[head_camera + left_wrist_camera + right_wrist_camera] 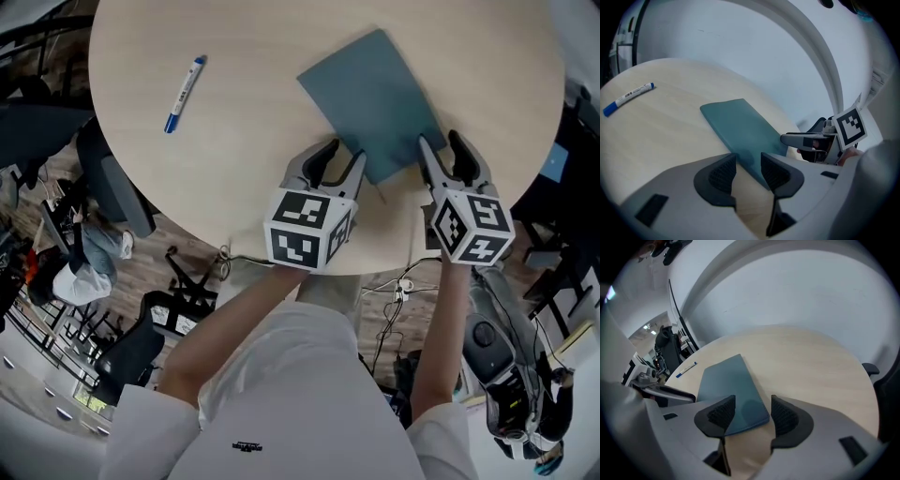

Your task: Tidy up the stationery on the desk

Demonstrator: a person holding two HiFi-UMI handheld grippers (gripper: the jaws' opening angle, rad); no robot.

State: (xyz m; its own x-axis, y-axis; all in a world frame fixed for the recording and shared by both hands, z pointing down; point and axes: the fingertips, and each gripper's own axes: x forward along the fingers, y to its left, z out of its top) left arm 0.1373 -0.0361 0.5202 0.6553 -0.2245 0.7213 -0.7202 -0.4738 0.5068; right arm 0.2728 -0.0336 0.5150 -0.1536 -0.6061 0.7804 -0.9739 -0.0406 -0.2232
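Jaws of left gripper (345, 153) and right gripper (441, 142) gape empty over teal folder (373, 98); print on marker (185, 94) illegible.

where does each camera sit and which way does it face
Head view: on the person's head, facing steeply down at the table, teal folder and marker; both arms, left gripper and right gripper show.
Left gripper view: on that gripper, facing along its open jaws at the folder; right gripper at right.
Right gripper view: on that gripper, facing along its open jaws at the folder; left gripper at left.
All three share folder and marker.
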